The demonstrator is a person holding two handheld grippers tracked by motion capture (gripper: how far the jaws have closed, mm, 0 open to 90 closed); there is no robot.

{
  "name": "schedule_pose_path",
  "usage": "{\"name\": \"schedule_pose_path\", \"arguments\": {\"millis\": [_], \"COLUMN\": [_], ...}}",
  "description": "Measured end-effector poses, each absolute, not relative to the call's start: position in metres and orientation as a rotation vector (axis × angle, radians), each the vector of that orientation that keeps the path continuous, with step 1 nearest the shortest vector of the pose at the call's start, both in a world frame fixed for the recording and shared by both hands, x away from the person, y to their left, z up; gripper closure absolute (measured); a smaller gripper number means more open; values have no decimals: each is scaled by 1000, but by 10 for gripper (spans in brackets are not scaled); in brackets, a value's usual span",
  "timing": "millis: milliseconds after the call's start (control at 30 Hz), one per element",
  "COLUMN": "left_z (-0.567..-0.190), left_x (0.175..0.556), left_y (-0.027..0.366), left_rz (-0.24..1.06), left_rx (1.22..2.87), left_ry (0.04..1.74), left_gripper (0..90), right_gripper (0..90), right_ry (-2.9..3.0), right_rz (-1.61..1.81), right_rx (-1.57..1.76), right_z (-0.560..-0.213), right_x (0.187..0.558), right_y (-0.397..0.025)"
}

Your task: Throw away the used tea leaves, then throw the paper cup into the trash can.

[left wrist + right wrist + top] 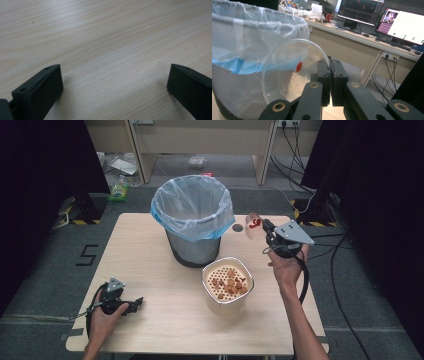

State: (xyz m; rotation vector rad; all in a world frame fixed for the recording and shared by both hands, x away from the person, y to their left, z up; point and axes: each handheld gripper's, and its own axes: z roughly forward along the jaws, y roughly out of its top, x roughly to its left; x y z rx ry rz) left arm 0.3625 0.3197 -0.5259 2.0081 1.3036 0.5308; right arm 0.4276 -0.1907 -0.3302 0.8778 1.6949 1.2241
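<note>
A clear plastic cup (292, 72) with a small red bit inside is held tipped on its side, its mouth turned toward the waste bin (192, 220); the right gripper (268, 236) has its jaws pressed together on the cup's rim, raised above the far right part of the table, just beside the bin. The bin is grey mesh lined with a pale blue bag and stands on the far middle of the table; in front of it sits a cream container (227, 287) with a perforated insert carrying small brownish pieces. The left gripper (113, 82) rests low at the near left of the table, jaws spread wide with nothing between them, bare wood showing in the gap. The table (150, 285) is light wood with fine grain, standing on grey carpet; black curtains hang at both sides; a pale desk crosses the back of the room, with cables trailing to a socket; monitors (382, 17) glow on it in the right gripper view.
</note>
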Motion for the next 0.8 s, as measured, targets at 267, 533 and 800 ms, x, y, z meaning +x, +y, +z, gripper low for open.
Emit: {"name": "schedule_pose_path", "arguments": {"millis": [267,533,800], "left_z": [-526,-526,-526], "left_x": [363,362,363], "left_y": [320,320,320], "left_rz": [531,531,531], "left_rx": [2007,2008,2007], "left_ry": [1303,1304,1303], "left_gripper": [0,0,0], "right_gripper": [875,874,874], "right_ry": [1685,1672,1676], "right_rz": [1229,1248,1240], "right_rx": [880,881,857], "right_z": [-307,-285,-266], "right_x": [437,449,461], "right_y": [-190,-184,-176]}}
